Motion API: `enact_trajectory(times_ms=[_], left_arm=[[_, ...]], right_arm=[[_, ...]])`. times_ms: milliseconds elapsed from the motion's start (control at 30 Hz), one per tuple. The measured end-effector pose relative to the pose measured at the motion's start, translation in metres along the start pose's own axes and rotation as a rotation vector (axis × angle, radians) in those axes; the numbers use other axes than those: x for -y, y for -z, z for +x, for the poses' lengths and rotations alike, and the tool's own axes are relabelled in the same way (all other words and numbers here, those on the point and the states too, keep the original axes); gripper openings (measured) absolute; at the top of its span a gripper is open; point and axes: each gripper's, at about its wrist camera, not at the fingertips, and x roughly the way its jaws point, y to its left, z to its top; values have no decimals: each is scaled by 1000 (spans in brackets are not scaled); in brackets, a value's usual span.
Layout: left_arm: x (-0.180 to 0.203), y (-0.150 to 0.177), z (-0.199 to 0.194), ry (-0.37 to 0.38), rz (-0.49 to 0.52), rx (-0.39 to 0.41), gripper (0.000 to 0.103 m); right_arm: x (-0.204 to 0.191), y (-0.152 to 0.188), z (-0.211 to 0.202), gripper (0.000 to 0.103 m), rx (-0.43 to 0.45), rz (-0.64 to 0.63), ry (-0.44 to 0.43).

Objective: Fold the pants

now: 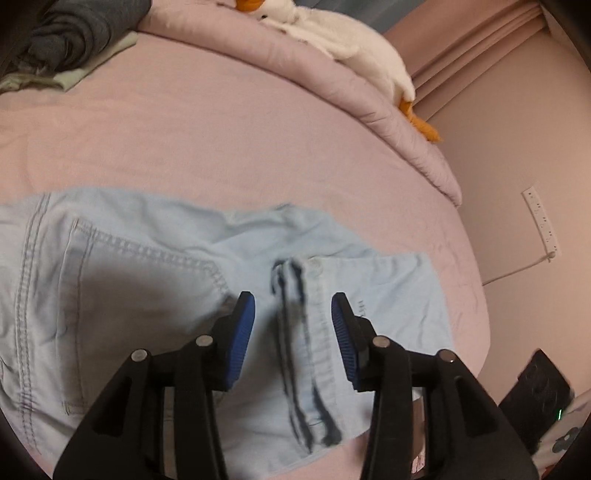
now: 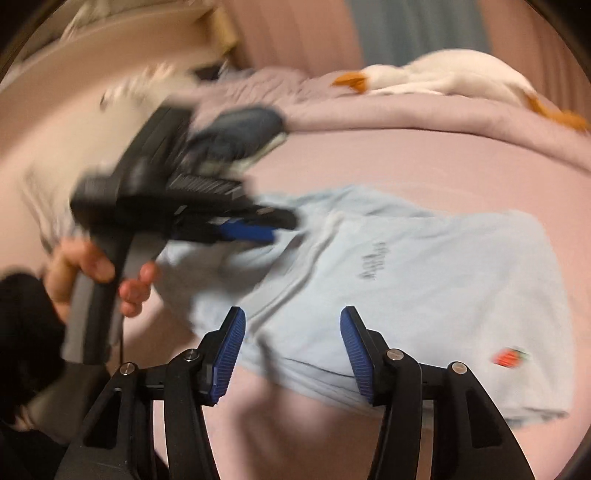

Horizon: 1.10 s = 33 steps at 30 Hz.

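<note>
— On the pink bed sheet (image 1: pixel 221 140), where do the pants stand?

— The light-blue jeans (image 1: pixel 122 280) lie on it, already doubled over: in my right wrist view the folded stack (image 2: pixel 424 295) shows a flat upper panel with dark lettering and a small red patch (image 2: pixel 509 357). I judge one fold is done and a final fold or a smoothing is left; the layers near the back pocket (image 1: pixel 147 295) are rumpled.

— And your tools?

— My left gripper (image 1: pixel 293 339) hangs over the dark-edged hem (image 1: pixel 295 332), jaws wide, nothing between the blue pads (image 1: pixel 242 343). My right gripper (image 2: pixel 291 354) is also spread wide and empty, over the near edge of the stack. From the right camera, the left tool's fingers (image 2: pixel 247 230) reach in close to the cloth at the far-left corner, with my left hand (image 2: pixel 92 273) on the handle.

— What can't you make out?

— Motion blur smears that view, so I cannot tell whether the tips touch the fabric. The lettering is unreadable, the lower part of the jeans is cut off by my own tools, and how many layers are stacked is unclear. The dark clothes pile (image 1: pixel 70 33) and the goose plush (image 1: pixel 343 40) lie well apart.
</note>
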Motion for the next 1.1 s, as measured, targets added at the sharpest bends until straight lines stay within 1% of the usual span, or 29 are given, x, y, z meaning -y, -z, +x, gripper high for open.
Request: enact_trajectory(times_ms=[100,133,167,200,233,267,333,367,400,433,500,567,600,633,667,700,733,800,867,933,1033,1100], left_arm=[[23,4,10,43,53,-18,42],[30,6,14,51,75,-27,41],[42,10,21,59,106,-40,40],[52,14,27,61,141,-52,40],[63,17,35,60,173,-62,39],[74,22,44,56,213,-79,37],[84,28,56,53,249,-106,12],[87,30,63,48,262,-121,8],[88,31,68,34,271,-128,7],[88,32,72,16,278,-134,7],[81,31,78,-23,277,-143,7],[64,30,79,-69,264,-150,6],[54,30,77,-79,251,-153,6],[45,31,73,-79,237,-152,2],[35,31,68,-83,224,-147,2],[27,32,62,-80,215,-139,2],[23,33,59,-76,209,-135,3],[14,37,50,-55,193,-130,3],[15,42,45,-60,201,-120,3],[16,45,41,-69,186,-113,3],[16,48,38,-63,175,-115,3],[16,50,37,-64,170,-114,3]], right_arm=[[34,1,-28,58,79,145,-33],[45,0,-36,58,103,181,-19],[52,1,-39,58,104,197,26],[60,0,-39,58,86,208,110],[69,-4,-36,57,65,218,174],[76,-5,-35,57,44,232,206],[84,-8,-33,55,38,251,201],[87,-12,-30,52,31,240,216],[88,-17,-25,43,15,220,233],[88,-22,-22,37,8,209,231],[85,-31,-13,32,-9,178,232],[85,-37,-1,32,-37,143,263],[89,-31,-1,32,-53,144,277],[92,-31,7,32,-80,142,303],[96,-29,11,31,-105,140,327],[103,-29,17,29,-136,143,362],[109,-26,22,17,-157,150,391],[117,-25,21,5,-154,166,409],[123,-24,16,4,-144,196,401],[125,-25,14,4,-139,218,396],[116,-26,-1,5,-111,210,426],[108,-23,-16,6,-78,195,403]])
